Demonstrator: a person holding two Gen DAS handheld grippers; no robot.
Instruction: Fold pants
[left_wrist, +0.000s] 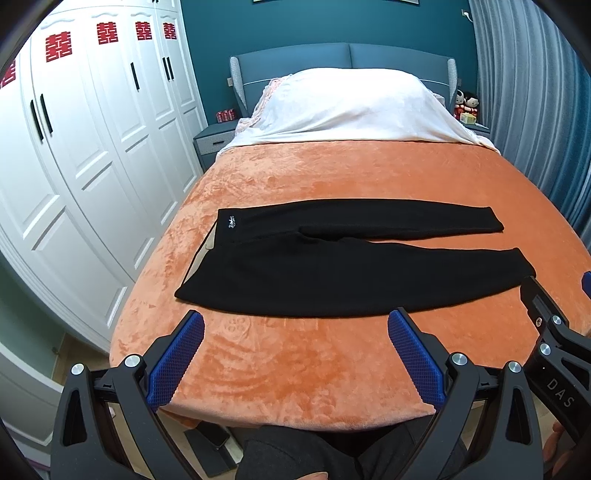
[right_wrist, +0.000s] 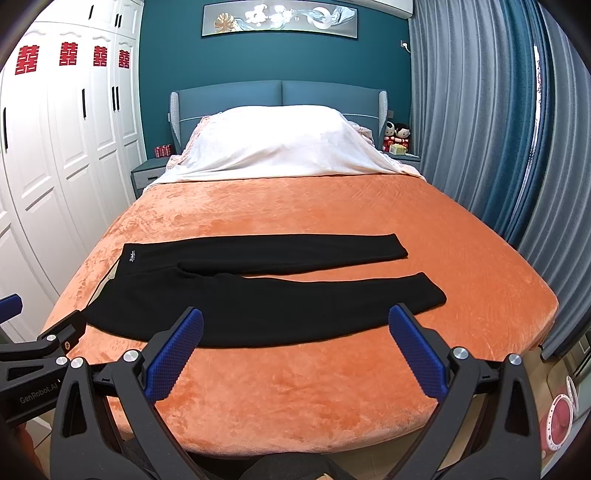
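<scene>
Where both views begin, at the foot of the bed, we find the left gripper (left_wrist: 295, 325) spread wide and holding nothing, poised over the orange blanket (left_wrist: 295, 369) short of the pants' (left_wrist: 332, 273) near edge. We find the right gripper (right_wrist: 295, 323) equally wide and empty, its blue pads (right_wrist: 173, 354) set before the near leg. Each tool shows at the edge of the other's view.

We note the pants, black, lying flat and unfolded across the blanket, waistband toward the wardrobe (right_wrist: 55, 147) on the left, both legs running right, slightly parted; a small white logo (right_wrist: 132, 255) marks the waistband. The blanket's plush pile shows swirl marks but lies even.

Beyond, we record a white cover (right_wrist: 280, 144) over the pillows, a blue headboard (right_wrist: 277, 94), a teal wall with a long picture (right_wrist: 280, 18), and grey-blue curtains (right_wrist: 498, 147) at right. White wardrobe doors carry red paper characters (right_wrist: 68, 53). Two dolls (right_wrist: 397, 134) stand on the right nightstand.
</scene>
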